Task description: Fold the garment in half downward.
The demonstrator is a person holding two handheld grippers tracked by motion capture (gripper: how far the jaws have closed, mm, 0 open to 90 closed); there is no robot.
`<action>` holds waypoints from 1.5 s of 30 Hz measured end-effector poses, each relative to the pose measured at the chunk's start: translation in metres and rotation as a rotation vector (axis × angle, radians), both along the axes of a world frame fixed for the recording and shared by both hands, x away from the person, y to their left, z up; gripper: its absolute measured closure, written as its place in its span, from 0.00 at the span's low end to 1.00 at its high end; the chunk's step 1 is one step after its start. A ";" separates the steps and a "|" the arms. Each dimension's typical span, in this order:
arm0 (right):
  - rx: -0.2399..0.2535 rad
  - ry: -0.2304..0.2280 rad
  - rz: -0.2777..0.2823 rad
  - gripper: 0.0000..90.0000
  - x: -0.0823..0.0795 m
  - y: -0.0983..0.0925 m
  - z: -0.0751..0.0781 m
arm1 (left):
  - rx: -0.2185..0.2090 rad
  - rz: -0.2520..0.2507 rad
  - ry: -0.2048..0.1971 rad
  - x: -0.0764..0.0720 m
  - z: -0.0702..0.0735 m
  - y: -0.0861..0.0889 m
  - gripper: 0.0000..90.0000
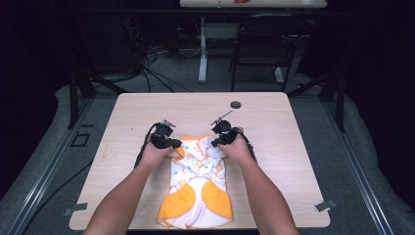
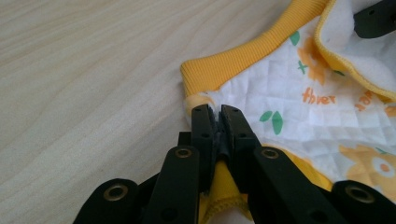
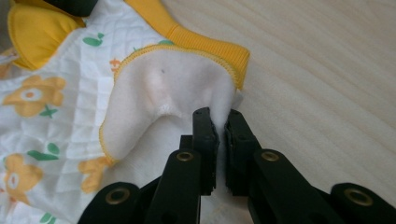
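Garment [image 1: 195,191] lower hem cut by frame edge; upper corners hidden under hands.

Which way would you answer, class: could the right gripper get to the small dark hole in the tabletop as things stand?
Probably not yet: the right gripper is shut on the garment; otherwise bare table lies before the hole.

A laboratory-style recording space. A light wooden table [image 1: 147,112] stands on grey floor covering [image 1: 54,142] inside a dark metal frame [image 1: 76,93]. Loose cables [image 1: 147,63] trail across the floor behind it, beside a black chair [image 1: 259,46] and a second desk's white leg [image 1: 202,49]. Surroundings are dark.
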State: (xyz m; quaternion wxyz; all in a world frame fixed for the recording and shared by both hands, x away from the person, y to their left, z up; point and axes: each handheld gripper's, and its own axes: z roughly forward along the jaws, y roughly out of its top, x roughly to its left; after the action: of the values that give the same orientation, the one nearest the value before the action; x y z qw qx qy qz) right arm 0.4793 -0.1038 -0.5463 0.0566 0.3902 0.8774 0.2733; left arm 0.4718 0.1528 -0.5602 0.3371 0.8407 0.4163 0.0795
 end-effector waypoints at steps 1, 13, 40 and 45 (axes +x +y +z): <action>0.002 -0.006 0.008 0.94 -0.001 -0.002 0.002 | -0.004 -0.007 -0.006 -0.001 0.003 0.000 0.94; 0.031 -0.130 0.044 0.95 -0.017 -0.010 0.032 | -0.020 -0.032 -0.096 -0.008 0.041 0.004 0.95; 0.018 -0.347 0.053 0.94 -0.030 -0.010 0.094 | -0.054 -0.050 -0.289 -0.014 0.098 0.009 0.95; 0.004 -0.353 0.085 0.94 -0.041 -0.011 0.091 | -0.058 -0.065 -0.289 -0.022 0.095 0.009 0.95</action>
State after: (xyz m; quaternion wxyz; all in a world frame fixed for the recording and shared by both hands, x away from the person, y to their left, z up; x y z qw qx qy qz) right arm 0.4384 -0.1150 -0.4554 0.1973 0.2987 0.8691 0.3413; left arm 0.4500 0.1620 -0.4651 0.4202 0.8233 0.3381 0.1768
